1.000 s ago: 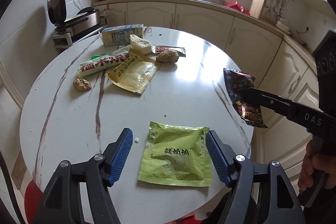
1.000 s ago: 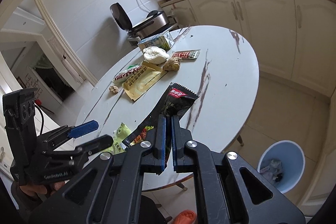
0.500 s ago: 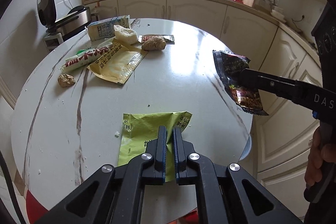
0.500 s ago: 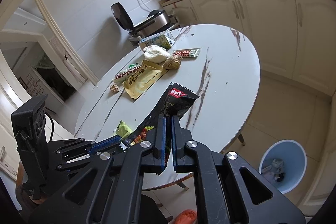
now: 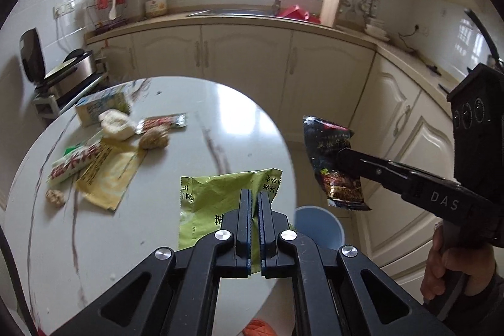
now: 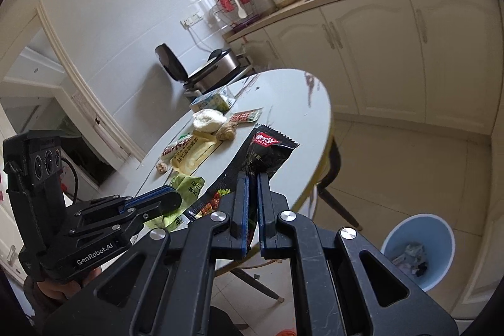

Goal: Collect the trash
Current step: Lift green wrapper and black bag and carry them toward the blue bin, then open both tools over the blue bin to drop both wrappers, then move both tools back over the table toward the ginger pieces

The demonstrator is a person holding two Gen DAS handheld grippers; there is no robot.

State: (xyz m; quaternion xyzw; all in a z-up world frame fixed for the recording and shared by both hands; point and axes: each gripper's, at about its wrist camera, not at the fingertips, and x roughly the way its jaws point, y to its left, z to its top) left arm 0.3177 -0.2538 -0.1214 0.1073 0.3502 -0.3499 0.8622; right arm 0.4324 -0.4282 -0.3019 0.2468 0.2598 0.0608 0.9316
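Note:
My left gripper [image 5: 254,194] is shut on a green snack wrapper [image 5: 217,194], lifted over the near right edge of the round white table [image 5: 176,241]. In the right wrist view the same green wrapper [image 6: 189,188] hangs from the left gripper [image 6: 171,194]. My right gripper [image 6: 252,178] is shut on a black snack wrapper [image 6: 267,153]; from the left wrist view that black wrapper [image 5: 330,159] hangs past the table's edge, pinched by the right gripper [image 5: 341,156]. A blue trash bin [image 6: 419,251] with trash inside stands on the floor; its rim [image 5: 318,222] shows behind the left gripper.
On the table's far side lie a yellow pouch [image 5: 107,175], a red-and-white wrapper [image 5: 74,164], a milk carton [image 5: 100,107], a white bun [image 5: 115,123], a red packet [image 5: 163,122] and brown lumps [image 5: 154,139]. Cream cabinets [image 5: 252,65] line the walls; a hand [image 5: 453,270] holds the right gripper.
The left gripper shut on the green wrapper and lifted it off the table, swinging right. The right gripper, still holding the black wrapper, also swung right; the bin came closer.

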